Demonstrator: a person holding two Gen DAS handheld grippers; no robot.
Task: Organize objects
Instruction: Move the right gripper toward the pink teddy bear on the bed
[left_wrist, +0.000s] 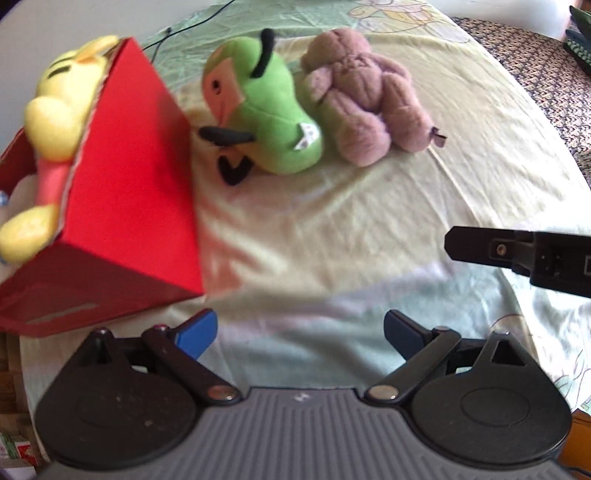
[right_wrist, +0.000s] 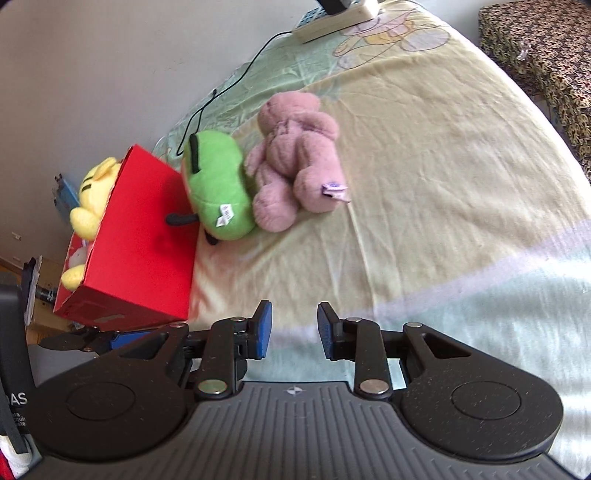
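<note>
Left gripper (left_wrist: 299, 332) is hovering with jaws spread wide beside the red box (left_wrist: 122, 206); the right gripper (right_wrist: 293, 332), jaws slightly parted, is holding nothing. Green plush (left_wrist: 266, 110) and pink plush (left_wrist: 365, 99) are lying touching on the sheet (left_wrist: 369, 229), probably light and squashy (best pinched mid-body). Only the right view is showing the pink plush's tag (right_wrist: 334, 190) clearly.

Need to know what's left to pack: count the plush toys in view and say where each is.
3, with more possibly hidden in the box. The yellow plush sits in the red box; the green plush lies on the bed beside the box, the pink plush against it.
</note>
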